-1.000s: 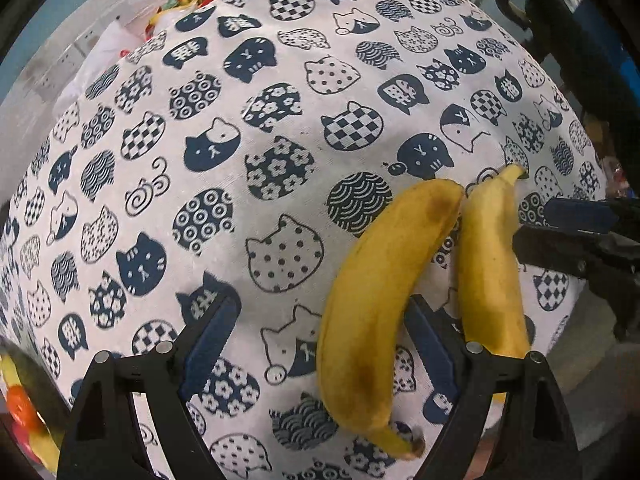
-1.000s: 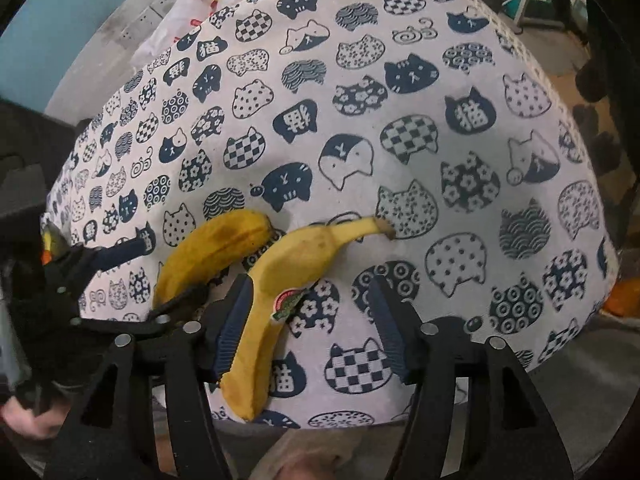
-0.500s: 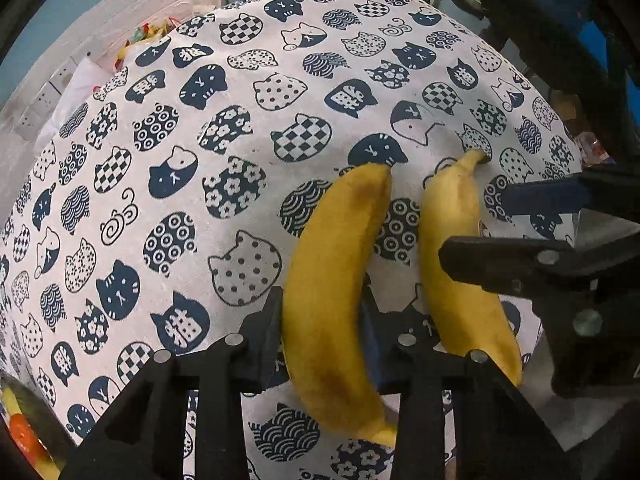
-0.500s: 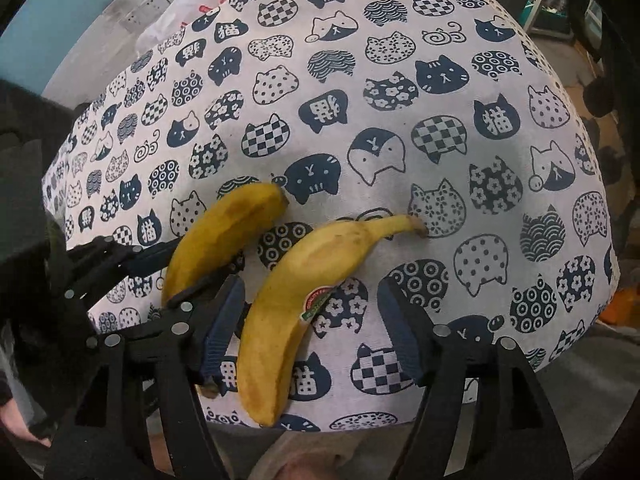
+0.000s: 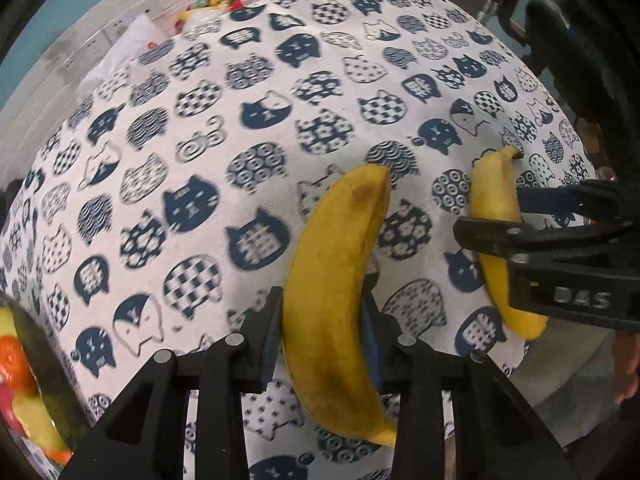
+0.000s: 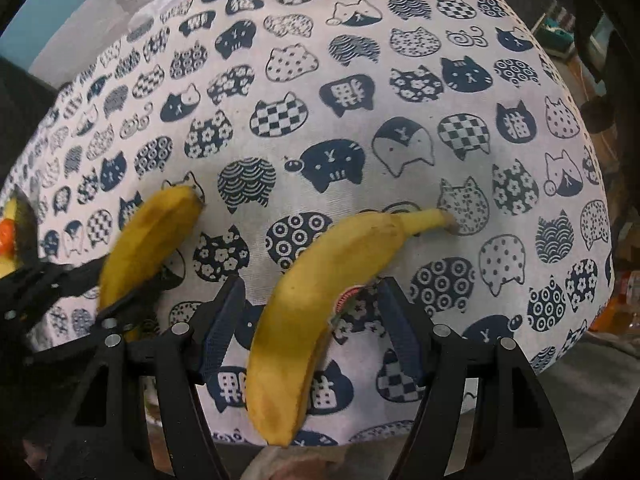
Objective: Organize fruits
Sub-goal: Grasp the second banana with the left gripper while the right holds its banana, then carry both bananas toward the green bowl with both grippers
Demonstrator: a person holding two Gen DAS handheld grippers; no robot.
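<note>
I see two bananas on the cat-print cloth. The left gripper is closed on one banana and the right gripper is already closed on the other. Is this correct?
Not quite. In the right wrist view the right gripper is open around its banana, with gaps at both fingers. The left gripper is closed on the other banana.

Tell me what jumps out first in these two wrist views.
Two yellow bananas lie side by side near the close edge of a table under a cat-print tablecloth. The left gripper is clamped around the browner banana. The right gripper straddles the stickered banana, blue pads not visibly pressing it. A bowl of colourful fruit peeks in at the left view's lower-left edge.
</note>
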